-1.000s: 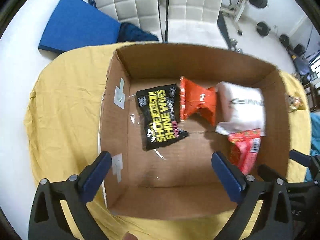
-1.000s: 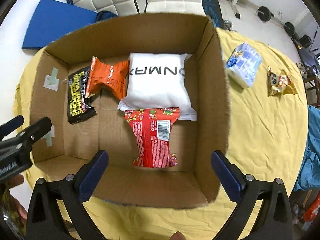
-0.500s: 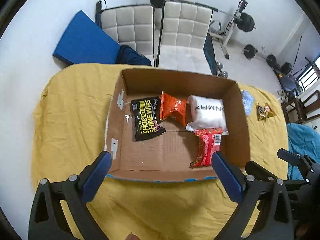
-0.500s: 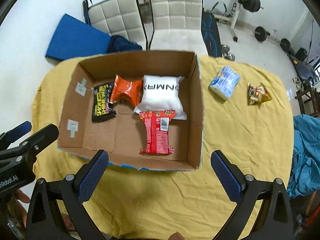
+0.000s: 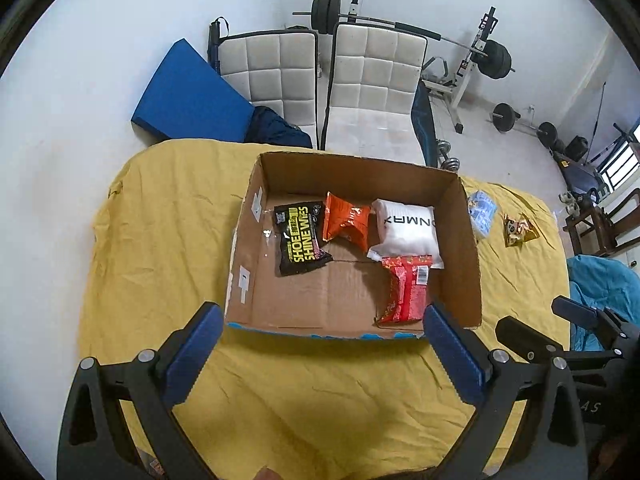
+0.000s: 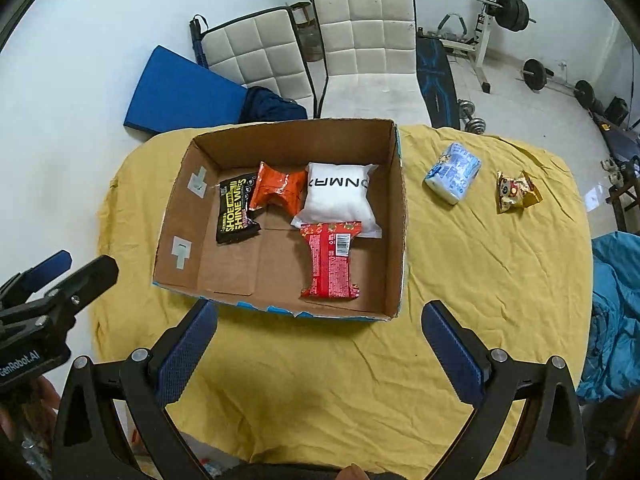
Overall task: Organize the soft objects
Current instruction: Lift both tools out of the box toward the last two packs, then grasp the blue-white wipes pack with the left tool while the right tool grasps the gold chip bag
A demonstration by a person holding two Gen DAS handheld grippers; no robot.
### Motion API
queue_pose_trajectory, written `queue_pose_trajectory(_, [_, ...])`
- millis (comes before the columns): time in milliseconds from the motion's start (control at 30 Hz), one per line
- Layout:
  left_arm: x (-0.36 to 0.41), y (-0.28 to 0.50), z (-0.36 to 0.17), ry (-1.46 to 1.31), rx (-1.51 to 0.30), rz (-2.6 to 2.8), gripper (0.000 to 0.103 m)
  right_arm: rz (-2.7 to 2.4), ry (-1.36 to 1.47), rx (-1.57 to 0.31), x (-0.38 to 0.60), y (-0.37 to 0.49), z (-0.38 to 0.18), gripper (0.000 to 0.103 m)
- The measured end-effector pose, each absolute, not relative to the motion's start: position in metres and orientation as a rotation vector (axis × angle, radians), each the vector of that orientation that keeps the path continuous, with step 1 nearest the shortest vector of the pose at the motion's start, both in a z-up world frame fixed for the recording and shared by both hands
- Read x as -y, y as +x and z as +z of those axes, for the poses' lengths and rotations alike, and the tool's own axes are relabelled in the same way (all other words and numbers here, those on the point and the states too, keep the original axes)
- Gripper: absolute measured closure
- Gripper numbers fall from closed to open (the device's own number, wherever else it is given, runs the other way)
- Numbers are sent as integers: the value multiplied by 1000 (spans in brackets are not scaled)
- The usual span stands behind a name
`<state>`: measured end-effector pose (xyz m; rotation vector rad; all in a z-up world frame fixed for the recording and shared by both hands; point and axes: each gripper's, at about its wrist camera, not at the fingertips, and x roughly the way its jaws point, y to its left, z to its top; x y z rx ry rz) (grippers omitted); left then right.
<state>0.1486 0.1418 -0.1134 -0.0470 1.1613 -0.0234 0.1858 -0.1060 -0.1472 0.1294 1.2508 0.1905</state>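
Observation:
An open cardboard box (image 5: 468, 248) (image 6: 396, 232) stands on a yellow cloth (image 5: 312, 400). Inside lie a black shoe-wipes pack (image 5: 298, 240) (image 6: 236, 214), an orange packet (image 5: 346, 222) (image 6: 278, 192), a white pouch (image 5: 408, 230) (image 6: 340, 196) and a red packet (image 5: 406, 288) (image 6: 332, 264). A blue-white pack (image 6: 454, 172) (image 5: 482, 210) and a gold snack bag (image 6: 516, 192) (image 5: 518, 230) lie on the cloth right of the box. My left gripper (image 5: 320, 340) and right gripper (image 6: 320, 340) are both open and empty, held above the cloth in front of the box.
Two white padded chairs (image 6: 320, 48) and a blue mat (image 6: 180, 92) stand behind the table. Gym weights (image 6: 508, 4) are at the back right. Teal fabric (image 6: 612, 312) lies off the table's right edge.
Both grippers have pulled back and up from inside the box; the box now looks smaller and the whole table shows. The packets have not moved.

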Motion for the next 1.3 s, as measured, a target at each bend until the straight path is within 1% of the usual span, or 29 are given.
queue_pose_trajectory(133, [-129, 149, -116, -46, -1176, -15, 0, 209, 135, -1250, 115, 186, -148, 0])
queue_pose_trajectory(333, [-98, 157, -117, -22, -1189, -19, 0, 202, 200, -1255, 154, 194, -154, 0])
queue_pose_trajectory(467, [-58, 174, -116, 12, -1186, -57, 0, 138, 259, -1268, 205, 210, -164, 0])
queue_pose_trajectory(567, [-13, 198, -117, 65, -1160, -90, 0, 50, 306, -1266, 259, 231, -174, 0])
queue_pose_trajectory(733, [51, 246, -129, 100, -1154, -160, 0, -77, 392, -1305, 347, 277, -206, 0])
queue_pose_trajectory(867, [99, 295, -159, 142, -1198, -209, 0, -134, 500, -1360, 404, 318, -246, 0])
queue_pose_trajectory(967, [133, 334, -191, 190, -1250, -225, 0, -140, 565, -1403, 430, 348, -279, 0])
queue_pose_trajectory(1167, [192, 388, -276, 346, -1389, -244, 1, -150, 622, -1505, 451, 394, -348, 0])
queue_pose_trajectory(1300, [209, 404, -325, 405, -1494, -273, 1, -149, 655, -1551, 458, 408, -383, 0])
